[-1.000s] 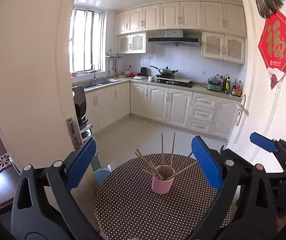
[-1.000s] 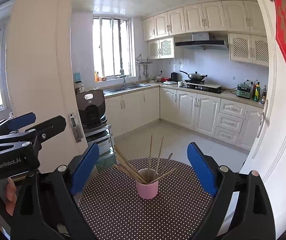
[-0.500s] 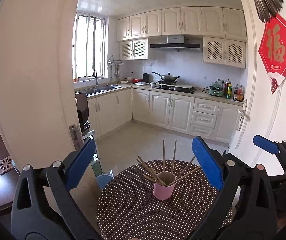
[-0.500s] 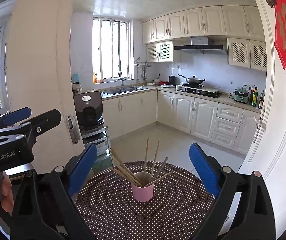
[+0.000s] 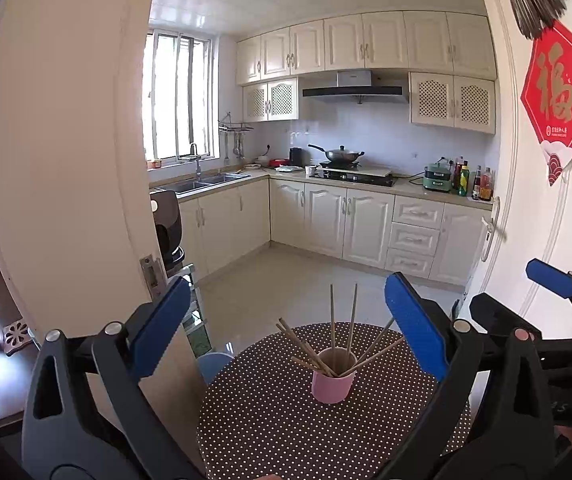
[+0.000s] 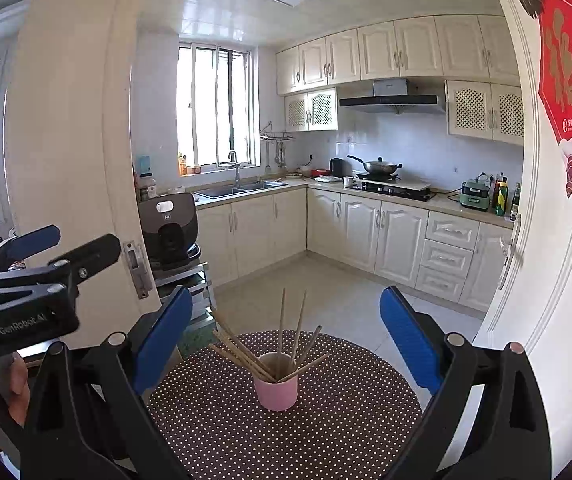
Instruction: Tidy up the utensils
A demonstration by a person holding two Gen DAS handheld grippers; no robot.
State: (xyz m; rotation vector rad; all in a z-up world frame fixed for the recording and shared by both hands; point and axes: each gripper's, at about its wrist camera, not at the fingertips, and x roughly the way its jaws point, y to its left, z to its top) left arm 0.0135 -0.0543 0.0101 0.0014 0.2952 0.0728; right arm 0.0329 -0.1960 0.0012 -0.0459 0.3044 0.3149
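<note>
Cream kitchen behind, dotted round table (image 5: pixel 270 420), pink cup (image 5: pixel 333 380), chopsticks (image 5: pixel 332 320)

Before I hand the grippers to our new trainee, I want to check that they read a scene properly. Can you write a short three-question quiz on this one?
1. True or false: the chopsticks lie flat on the dotted table.
2. Multiple choice: the pink cup is (A) held by the left gripper, (B) standing free on the table, (C) tipped on its side.
3. Fill in: the fingers of the right gripper are spread ____, with nothing between them.

Key: 1 false, they stand fanned out in the cup; 2 B; 3 open.
</note>
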